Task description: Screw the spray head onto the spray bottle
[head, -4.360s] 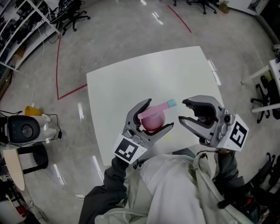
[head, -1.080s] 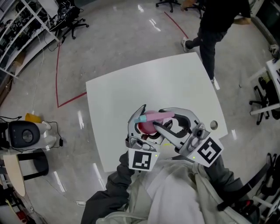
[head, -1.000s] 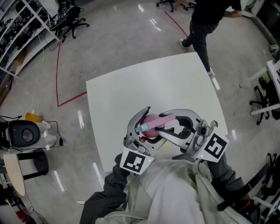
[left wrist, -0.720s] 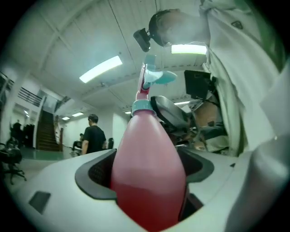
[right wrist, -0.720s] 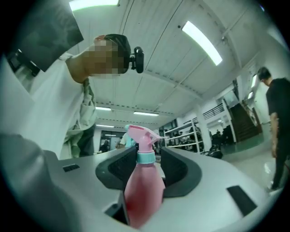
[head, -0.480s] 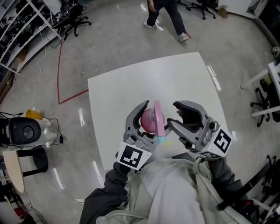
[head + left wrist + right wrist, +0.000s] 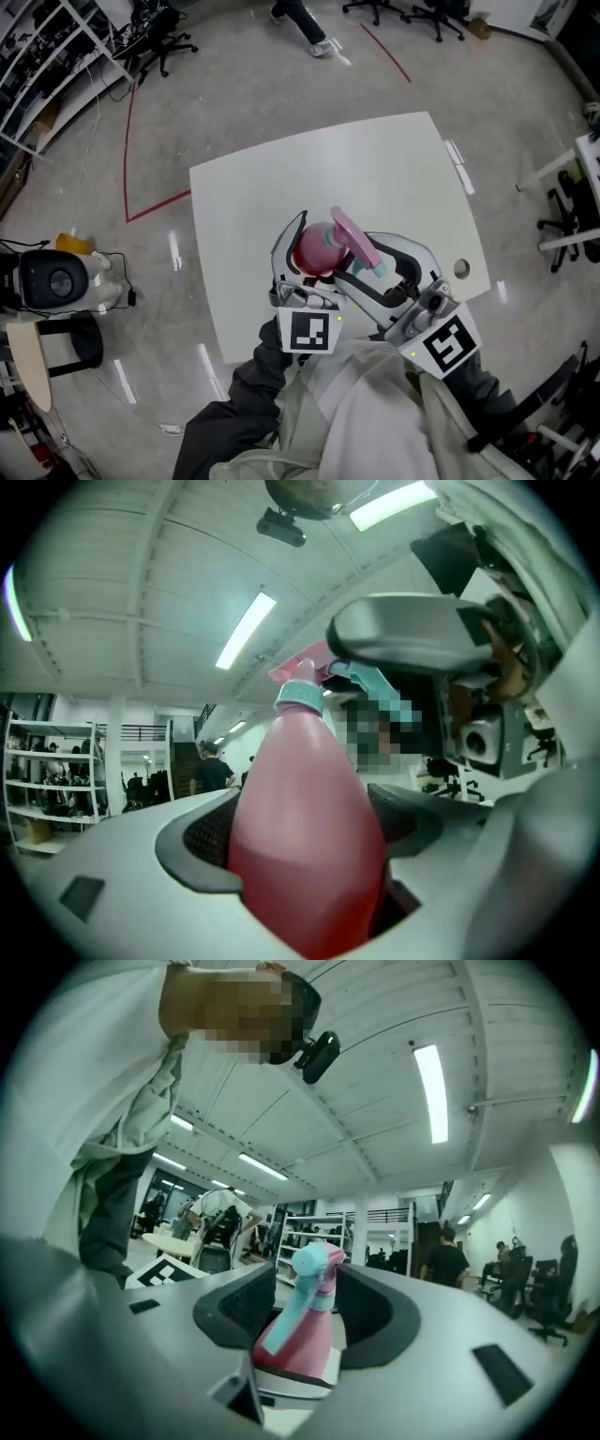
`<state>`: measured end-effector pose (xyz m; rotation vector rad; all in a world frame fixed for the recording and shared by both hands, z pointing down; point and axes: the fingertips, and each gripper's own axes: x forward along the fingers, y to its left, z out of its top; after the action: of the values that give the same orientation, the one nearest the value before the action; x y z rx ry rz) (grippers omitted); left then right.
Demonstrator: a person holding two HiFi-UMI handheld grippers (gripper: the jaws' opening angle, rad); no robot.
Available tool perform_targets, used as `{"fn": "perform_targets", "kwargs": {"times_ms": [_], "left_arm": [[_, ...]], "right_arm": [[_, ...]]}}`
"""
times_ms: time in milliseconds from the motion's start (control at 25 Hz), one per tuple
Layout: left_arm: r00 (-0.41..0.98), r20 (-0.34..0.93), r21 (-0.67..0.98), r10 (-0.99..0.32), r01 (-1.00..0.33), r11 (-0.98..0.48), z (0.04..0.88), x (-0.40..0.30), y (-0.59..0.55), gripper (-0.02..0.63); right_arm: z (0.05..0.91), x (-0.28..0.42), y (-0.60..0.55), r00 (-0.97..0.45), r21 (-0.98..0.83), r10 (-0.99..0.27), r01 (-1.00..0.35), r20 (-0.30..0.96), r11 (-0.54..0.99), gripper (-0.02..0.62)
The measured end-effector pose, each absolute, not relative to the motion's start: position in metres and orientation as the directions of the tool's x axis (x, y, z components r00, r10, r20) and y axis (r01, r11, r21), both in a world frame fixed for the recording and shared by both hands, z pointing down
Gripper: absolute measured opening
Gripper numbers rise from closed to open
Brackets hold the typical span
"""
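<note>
The person's forearms, in dark grey sleeves (image 7: pixel 246 398), reach out close together from the near side. The left gripper (image 7: pixel 312 246) is held level, its jaws clamped on the body of a pink plastic spray bottle (image 7: pixel 317 253). The right gripper (image 7: pixel 367 264), just beside it on the near right and angled toward it, has just been opening its jaws. They stand apart around the pink and teal spray head (image 7: pixel 356 239), and the pads do not press on it.

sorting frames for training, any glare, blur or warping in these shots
Head view: sharp, glare streaks on the glossy floor, lines slightly bowed. Left gripper view: strong fisheye, the close pink bottle looks soft, ceiling light blown out. Right gripper view: fisheye too, spray head fairly sharp, dark rim around the picture.
</note>
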<state>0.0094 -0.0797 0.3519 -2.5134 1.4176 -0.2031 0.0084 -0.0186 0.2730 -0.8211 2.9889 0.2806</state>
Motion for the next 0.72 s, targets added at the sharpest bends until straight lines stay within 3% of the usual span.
{"fn": "perform_targets", "kwargs": {"times_ms": [40, 120, 160, 520, 600, 720], "left_arm": [[0.541, -0.005, -0.277, -0.841, -0.809, -0.518, 0.351, 0.015, -0.077, 0.433], [0.598, -0.011, -0.266, -0.801, -0.774, -0.574, 0.349, 0.026, -0.071, 0.433], [0.632, -0.009, -0.268, -0.775, -0.748, -0.607, 0.348, 0.030, -0.068, 0.433], [0.942, 0.068, -0.170, -0.329, -0.314, -0.934, 0.350, 0.038, -0.002, 0.433], [0.961, 0.048, -0.130, -0.274, -0.266, -0.955, 0.349, 0.042, 0.003, 0.433], [0.944, -0.015, -0.071, -0.330, -0.330, -0.941, 0.343, 0.041, -0.010, 0.433]], "right_arm": [[0.277, 0.013, -0.020, -0.864, 0.176, -0.500, -0.502, -0.054, 0.847, 0.186], [0.280, 0.025, -0.022, -0.882, 0.183, -0.469, -0.467, -0.033, 0.865, 0.070], [0.280, 0.030, -0.023, -0.896, 0.180, -0.443, -0.440, -0.028, 0.880, 0.056], [0.272, 0.027, 0.004, -0.999, 0.034, -0.033, -0.032, 0.039, 0.999, 0.054], [0.269, 0.027, 0.003, -0.999, 0.016, -0.025, -0.025, 0.030, 1.000, 0.054], [0.260, 0.032, -0.016, -0.987, 0.005, -0.157, -0.157, -0.021, 0.988, 0.063]]}}
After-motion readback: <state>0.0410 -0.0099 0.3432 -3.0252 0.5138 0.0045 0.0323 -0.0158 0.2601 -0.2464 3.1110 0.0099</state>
